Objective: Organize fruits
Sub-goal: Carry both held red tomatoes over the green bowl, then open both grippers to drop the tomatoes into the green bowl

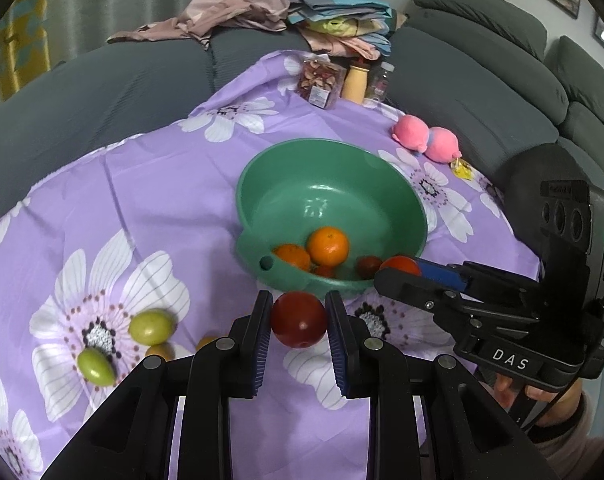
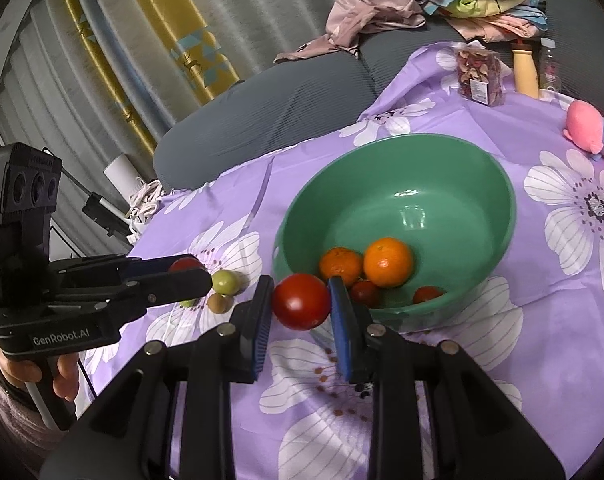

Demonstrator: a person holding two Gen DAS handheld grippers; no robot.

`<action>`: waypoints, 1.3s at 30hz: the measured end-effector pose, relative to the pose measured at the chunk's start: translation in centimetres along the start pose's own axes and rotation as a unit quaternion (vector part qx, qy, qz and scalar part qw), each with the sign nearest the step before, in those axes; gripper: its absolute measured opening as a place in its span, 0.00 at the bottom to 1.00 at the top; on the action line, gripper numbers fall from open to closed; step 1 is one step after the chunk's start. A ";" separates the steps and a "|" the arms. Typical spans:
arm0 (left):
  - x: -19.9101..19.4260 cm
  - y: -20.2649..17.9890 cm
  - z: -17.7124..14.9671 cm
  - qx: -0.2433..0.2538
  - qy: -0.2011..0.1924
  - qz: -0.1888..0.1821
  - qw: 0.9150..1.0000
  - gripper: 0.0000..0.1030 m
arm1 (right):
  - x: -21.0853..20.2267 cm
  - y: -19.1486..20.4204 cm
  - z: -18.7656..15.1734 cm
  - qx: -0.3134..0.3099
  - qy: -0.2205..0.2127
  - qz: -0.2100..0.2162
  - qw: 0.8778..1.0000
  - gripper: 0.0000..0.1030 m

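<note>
Green bowl (image 1: 405,196) beyond clamped tomatoes (image 1: 298,319)

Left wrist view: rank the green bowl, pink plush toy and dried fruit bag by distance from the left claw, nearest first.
1. Green bowl, just ahead of the left claw.
2. Pink plush toy, beyond the bowl, to the right.
3. Dried fruit bag, at the cloth's far edge by the sofa.

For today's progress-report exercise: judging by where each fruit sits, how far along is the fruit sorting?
Done: two oranges and a few small red fruits lie in the green bowl. In hand: the left gripper and the right gripper each clamp a red tomato near the bowl's rim. Left: green fruits and a small brownish one on the purple cloth.
</note>
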State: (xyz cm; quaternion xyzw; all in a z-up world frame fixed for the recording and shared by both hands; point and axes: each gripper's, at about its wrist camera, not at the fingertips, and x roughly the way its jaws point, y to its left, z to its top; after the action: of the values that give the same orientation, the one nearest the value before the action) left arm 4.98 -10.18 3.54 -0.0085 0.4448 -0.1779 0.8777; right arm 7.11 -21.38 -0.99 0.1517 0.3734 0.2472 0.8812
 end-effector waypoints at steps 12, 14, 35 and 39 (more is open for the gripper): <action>1.7 -0.9 1.4 0.010 0.005 -0.006 1.000 0.26 | 0.1 -1.6 0.5 0.010 -0.005 -0.012 1.000 0.28; 2.0 -1.0 1.7 0.013 0.005 -0.006 1.000 0.26 | 0.2 -2.0 0.5 0.013 -0.004 -0.013 1.000 0.28; 4.8 -1.0 2.1 0.011 0.028 -0.002 1.000 0.26 | 1.3 -3.5 0.8 0.016 0.005 -0.028 0.999 0.28; 5.3 -1.0 2.1 0.011 0.034 0.001 0.999 0.26 | 1.5 -3.6 0.9 0.017 0.007 -0.030 0.999 0.28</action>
State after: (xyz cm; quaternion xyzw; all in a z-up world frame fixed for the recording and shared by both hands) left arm 9.19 -13.15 0.93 0.0073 0.4727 -0.1824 0.8621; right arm 9.81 -23.66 -2.87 0.1538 0.3880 0.2157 0.8828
